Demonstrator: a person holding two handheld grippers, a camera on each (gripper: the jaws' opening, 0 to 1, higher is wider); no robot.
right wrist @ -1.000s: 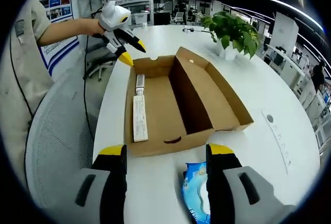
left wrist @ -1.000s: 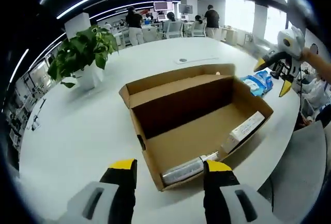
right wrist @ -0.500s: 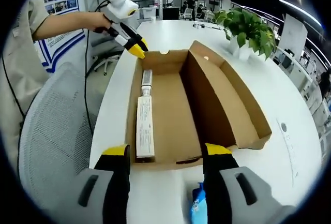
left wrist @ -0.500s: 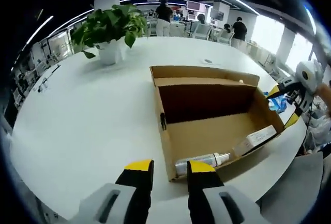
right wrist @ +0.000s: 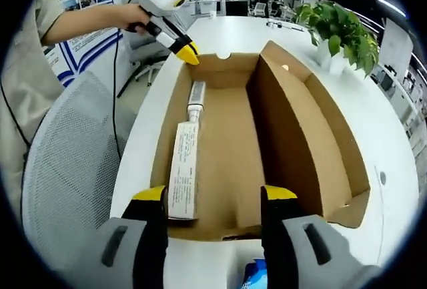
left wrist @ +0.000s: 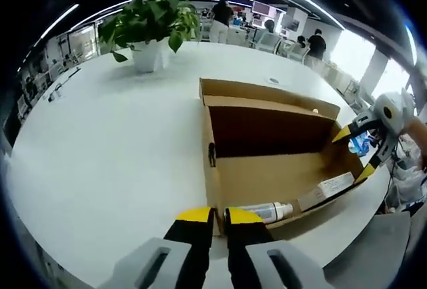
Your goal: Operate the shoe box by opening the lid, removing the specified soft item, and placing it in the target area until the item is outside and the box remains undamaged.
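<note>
Holding two items (bottle (left wrist: 263, 211), carton (right wrist: 183, 171)), one open shoe box (right wrist: 293, 135)

The shoe box (right wrist: 293, 135) was plain brown cardboard, the table (left wrist: 107, 142) white, the potted plant's (left wrist: 150, 19) leaves green.

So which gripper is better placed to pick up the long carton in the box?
Right. The right gripper is open at the near end of the box, with the long carton just ahead of its left jaw. The left gripper is shut at the far end, by the bottle.
</note>
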